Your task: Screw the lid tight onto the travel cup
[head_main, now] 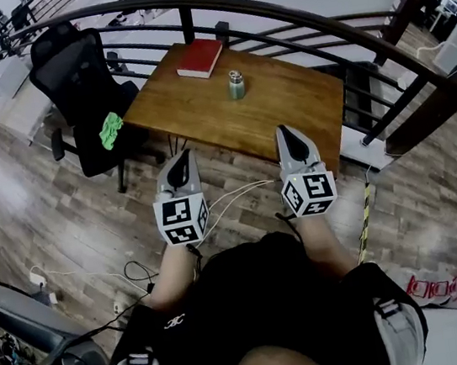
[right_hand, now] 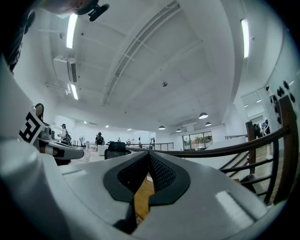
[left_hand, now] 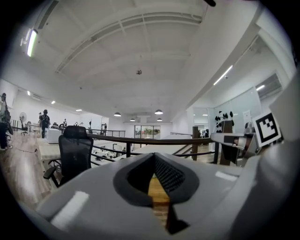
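Near the middle of the wooden worktop [head_main: 289, 104] stood the green travel cup [head_main: 236, 85], well apart from a red book [head_main: 200, 57] at the far left corner. Just off the near edge, the left gripper [head_main: 179, 168] and right gripper [head_main: 291, 141] pointed level, each with its fingers [left_hand: 171, 177] pressed together on nothing.

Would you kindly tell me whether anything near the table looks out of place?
Only a green cloth crumpled on the chair seat beside the table, an odd place for it. The cup stands upright and the book lies flat; nothing looks spilled.
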Action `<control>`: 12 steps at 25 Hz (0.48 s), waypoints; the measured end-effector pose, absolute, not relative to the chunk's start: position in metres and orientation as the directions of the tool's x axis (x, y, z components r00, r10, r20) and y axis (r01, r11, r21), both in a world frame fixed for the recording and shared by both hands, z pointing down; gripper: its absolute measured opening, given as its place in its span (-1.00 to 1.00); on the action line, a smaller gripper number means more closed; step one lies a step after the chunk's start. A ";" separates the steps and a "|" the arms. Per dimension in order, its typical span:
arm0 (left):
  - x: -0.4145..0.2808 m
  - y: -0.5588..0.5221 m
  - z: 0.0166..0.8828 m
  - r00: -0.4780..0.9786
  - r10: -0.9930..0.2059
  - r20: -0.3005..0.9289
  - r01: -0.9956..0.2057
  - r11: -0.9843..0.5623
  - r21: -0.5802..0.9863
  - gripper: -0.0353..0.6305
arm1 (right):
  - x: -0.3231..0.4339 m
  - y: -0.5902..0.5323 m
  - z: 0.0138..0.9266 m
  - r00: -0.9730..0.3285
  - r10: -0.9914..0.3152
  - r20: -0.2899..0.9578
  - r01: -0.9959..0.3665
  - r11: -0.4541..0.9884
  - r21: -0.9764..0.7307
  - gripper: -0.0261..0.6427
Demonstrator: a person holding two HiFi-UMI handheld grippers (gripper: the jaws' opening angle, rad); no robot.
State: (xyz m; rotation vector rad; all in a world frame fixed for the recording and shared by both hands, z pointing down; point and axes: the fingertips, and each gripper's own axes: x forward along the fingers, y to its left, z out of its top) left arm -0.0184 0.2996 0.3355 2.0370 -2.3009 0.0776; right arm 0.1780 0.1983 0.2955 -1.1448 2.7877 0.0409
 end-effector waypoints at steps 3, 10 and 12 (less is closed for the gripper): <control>-0.026 0.299 0.339 -0.110 -0.990 0.088 -0.994 0.111 0.010 -0.74 | 0.174 0.199 0.299 -0.694 -0.711 -0.118 -0.713 0.700 -0.025 -0.91; -0.037 0.280 0.347 -0.101 -0.990 0.097 -0.994 0.104 0.028 -0.74 | 0.169 0.186 0.308 -0.688 -0.719 -0.100 -0.721 0.693 -0.019 -0.92; -0.038 0.268 0.349 -0.099 -0.991 0.095 -0.995 0.101 0.015 -0.74 | 0.170 0.173 0.315 -0.682 -0.724 -0.098 -0.724 0.688 -0.043 -0.91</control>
